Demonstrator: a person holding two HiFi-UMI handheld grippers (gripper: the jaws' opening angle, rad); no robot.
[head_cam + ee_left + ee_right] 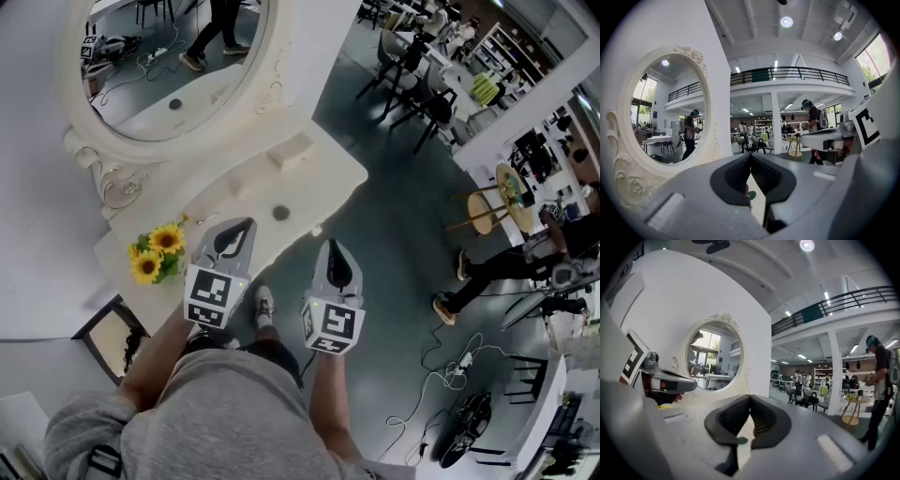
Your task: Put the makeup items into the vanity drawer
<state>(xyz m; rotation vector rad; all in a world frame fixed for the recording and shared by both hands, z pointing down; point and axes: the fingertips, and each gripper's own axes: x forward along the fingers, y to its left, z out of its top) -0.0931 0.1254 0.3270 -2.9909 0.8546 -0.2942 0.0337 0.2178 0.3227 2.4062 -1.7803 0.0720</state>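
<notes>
A white vanity table (pixel 314 178) with an oval mirror (pixel 178 66) lies below me. On its top sits one small dark green round item (pixel 280 214), which also shows through the slit under the jaws in the left gripper view (pixel 750 194) and in the right gripper view (pixel 742 440). My left gripper (pixel 247 225) hovers over the table's near edge, shut, with nothing between its tips (pixel 750 155). My right gripper (pixel 330 246) hangs beside it just off the table's front, also shut and empty (pixel 750 397). No drawer shows in any view.
Yellow sunflowers (pixel 155 253) stand at the table's left end, and a white raised block (pixel 291 150) sits near the mirror. A dark frame (pixel 111 333) is on the floor at left. Chairs, a wooden stool (pixel 483 211), people and floor cables (pixel 450 370) fill the right.
</notes>
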